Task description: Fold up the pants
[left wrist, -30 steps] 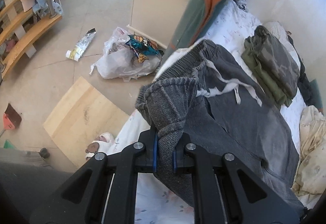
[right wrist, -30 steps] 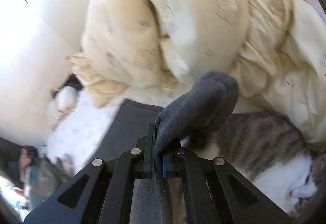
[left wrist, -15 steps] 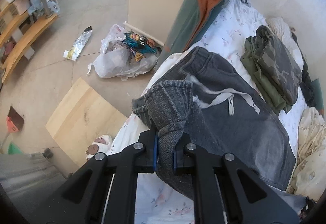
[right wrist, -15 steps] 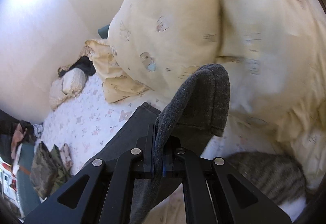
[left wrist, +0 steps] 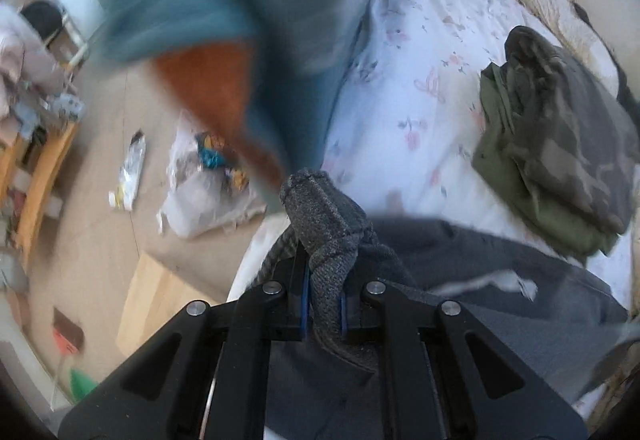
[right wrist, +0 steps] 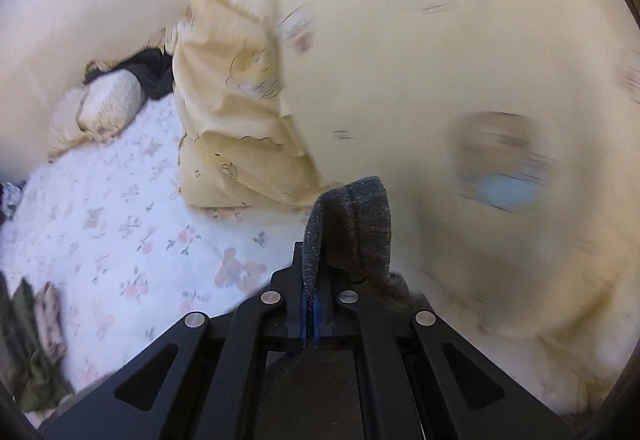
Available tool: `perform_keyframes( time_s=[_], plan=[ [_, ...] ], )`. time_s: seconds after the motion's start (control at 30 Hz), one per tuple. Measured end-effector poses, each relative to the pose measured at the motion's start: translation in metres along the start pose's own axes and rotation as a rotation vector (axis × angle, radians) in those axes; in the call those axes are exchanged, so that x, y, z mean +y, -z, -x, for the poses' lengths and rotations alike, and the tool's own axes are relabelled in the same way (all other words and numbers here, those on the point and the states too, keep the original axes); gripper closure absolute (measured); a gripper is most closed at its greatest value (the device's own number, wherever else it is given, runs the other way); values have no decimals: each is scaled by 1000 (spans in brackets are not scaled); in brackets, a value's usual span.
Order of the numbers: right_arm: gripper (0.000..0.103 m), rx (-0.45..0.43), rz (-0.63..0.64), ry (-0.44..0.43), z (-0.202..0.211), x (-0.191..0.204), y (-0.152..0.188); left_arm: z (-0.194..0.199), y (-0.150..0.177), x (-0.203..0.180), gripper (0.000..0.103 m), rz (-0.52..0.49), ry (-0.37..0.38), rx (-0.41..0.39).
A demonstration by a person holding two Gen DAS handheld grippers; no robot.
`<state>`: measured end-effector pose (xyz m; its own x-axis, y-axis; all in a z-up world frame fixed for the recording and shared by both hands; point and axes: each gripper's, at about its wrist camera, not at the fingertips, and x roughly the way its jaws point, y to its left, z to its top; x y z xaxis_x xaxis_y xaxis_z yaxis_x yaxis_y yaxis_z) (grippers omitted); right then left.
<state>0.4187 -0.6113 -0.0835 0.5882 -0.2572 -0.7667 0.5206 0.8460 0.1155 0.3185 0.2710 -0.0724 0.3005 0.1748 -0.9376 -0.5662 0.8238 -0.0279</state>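
- My left gripper (left wrist: 323,310) is clamped on a thick ribbed edge of the grey pants (left wrist: 500,304), the bunched knit standing up between my blue pads.
- My right gripper (right wrist: 311,310) is pinched tight on another grey fold of the same pants (right wrist: 352,224), which rises above the fingers and droops over to the right.
- Behind my left gripper the rest of the pants lies spread across the bed, a pale drawstring (left wrist: 492,282) trailing over the dark cloth.
- Beyond the pants, the white floral sheet (left wrist: 420,87) runs up the bed; a pile of olive and camouflage clothes (left wrist: 556,159) sits on it to the right, just past the pants' far edge.
- A blurred teal and orange garment (left wrist: 224,51) fills the upper left of the left wrist view, above a plastic bag of rubbish (left wrist: 208,195) on the floor.
- Past my right gripper, a large cream duvet (right wrist: 460,87) crowds the view, with a rumpled yellow pillow (right wrist: 236,127) beside it on the floral sheet.
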Motion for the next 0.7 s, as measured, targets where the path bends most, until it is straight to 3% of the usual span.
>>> perform_keyframes(
  time_s=[0.07,0.17,0.23,0.27,0.3,0.33,0.37,0.43,0.57,0.63,0.7],
  plan=[
    [103,31,37,16,-29,20,-5,-17,-8,-9,92,-7,-37,0],
    [99,162,125,80,-80,44,5,-41,-15,-24,71,-61,-90,-12],
    [94,184,156,66,-91,51,15,-38,-16,-20,58,-35,-69,-44],
    [72,177,173,72,-90,51,19,-30,-14,-13,54,2,-9,-67],
    [44,169,194,82,-88,51,23,-23,-11,-11,44,6,3,-84],
    [35,155,209,65,-83,49,26,-13,-5,-9,41,-3,3,-124],
    [34,128,229,22,-74,46,28,-4,1,-8,40,-11,8,-169],
    [34,105,265,-29,-62,44,30,8,12,-8,23,-36,-22,-222],
    [34,109,296,-86,-35,18,36,22,11,1,16,-6,-19,-331],
    [34,107,266,-100,-22,-3,38,25,4,3,15,-10,-23,-354],
    [34,126,200,-108,-14,-31,37,40,7,-4,15,-46,-28,-428]
  ],
)
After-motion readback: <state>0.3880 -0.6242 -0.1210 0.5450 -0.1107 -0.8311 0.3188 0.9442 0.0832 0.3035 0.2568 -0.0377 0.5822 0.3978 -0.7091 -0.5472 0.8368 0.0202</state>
